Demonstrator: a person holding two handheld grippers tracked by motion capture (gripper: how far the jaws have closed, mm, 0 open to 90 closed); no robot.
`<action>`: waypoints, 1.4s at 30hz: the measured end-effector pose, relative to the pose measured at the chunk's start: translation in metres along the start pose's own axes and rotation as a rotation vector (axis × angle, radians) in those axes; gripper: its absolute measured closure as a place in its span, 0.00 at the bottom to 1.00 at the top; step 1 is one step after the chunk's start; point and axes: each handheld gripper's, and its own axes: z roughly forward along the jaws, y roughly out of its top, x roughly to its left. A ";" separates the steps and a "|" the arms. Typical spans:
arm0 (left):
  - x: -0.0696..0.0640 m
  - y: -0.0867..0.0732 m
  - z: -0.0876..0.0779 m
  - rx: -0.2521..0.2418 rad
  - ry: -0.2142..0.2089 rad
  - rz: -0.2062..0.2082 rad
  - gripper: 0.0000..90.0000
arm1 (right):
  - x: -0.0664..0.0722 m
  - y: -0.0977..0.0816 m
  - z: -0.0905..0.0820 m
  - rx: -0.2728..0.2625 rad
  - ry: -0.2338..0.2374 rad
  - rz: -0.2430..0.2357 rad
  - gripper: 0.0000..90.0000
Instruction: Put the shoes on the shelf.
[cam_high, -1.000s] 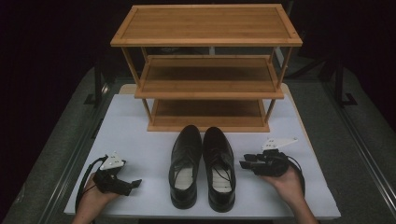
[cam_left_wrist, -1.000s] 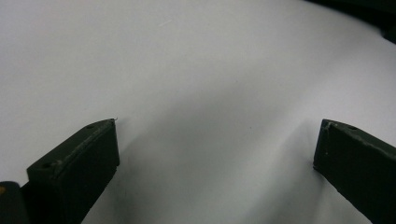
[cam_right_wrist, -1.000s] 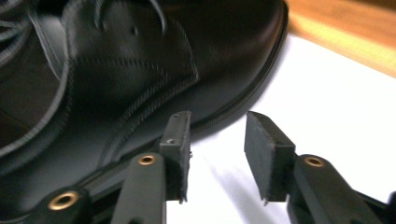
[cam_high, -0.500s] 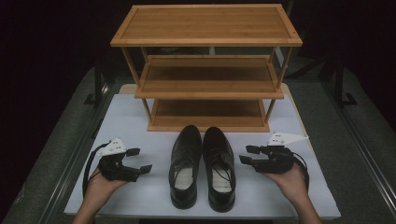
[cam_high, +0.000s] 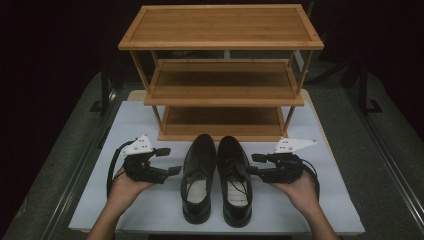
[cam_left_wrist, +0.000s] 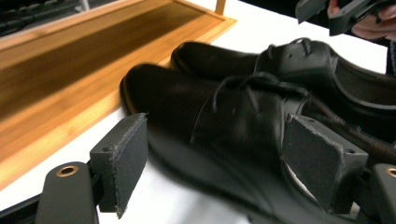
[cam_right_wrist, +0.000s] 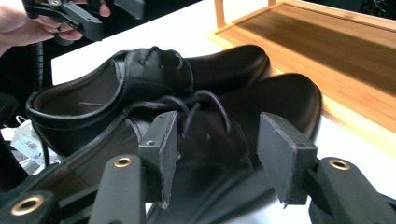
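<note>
In the high view, a pair of black lace-up shoes is seen on the white table top (cam_high: 150, 210), toes towards the wooden shoe rack (cam_high: 222, 75): the left shoe (cam_high: 199, 175) and the right shoe (cam_high: 235, 177) lie side by side, touching or nearly so. The left gripper (cam_high: 167, 161) is held just beside the left shoe, and the right gripper (cam_high: 255, 164) just beside the right shoe; each is pointed inward at its shoe. Compared with the earlier frames, both grippers have been brought up and forward along the shoes, the left one by more. The shoes have not been shifted. The three shelves of the rack are bare, and white insoles are visible inside both shoes.

In the left gripper view, the jaws are seen apart with nothing pressed between them; they have just been closing a little. The left shoe (cam_left_wrist: 224, 126) is framed between the pads, untouched, with the right shoe (cam_left_wrist: 289, 70) behind it and the rack's lowest shelf (cam_left_wrist: 70, 79) to the side.

In the right gripper view, the jaws stand apart and empty, having been opened further within the last second. The laced vamp of the right shoe (cam_right_wrist: 261, 116) is seen beyond them, with the left shoe (cam_right_wrist: 140, 88) farther off.
</note>
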 end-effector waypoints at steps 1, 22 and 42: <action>0.000 0.003 0.002 -0.005 -0.003 0.002 0.25 | 0.001 0.003 0.003 -0.002 0.008 -0.005 0.52; -0.015 0.005 0.038 0.051 -0.023 0.061 0.28 | 0.010 0.002 0.023 0.043 0.022 -0.031 0.51; -0.019 0.000 0.034 0.071 -0.090 0.074 0.82 | 0.012 -0.006 0.024 0.087 0.040 -0.034 0.80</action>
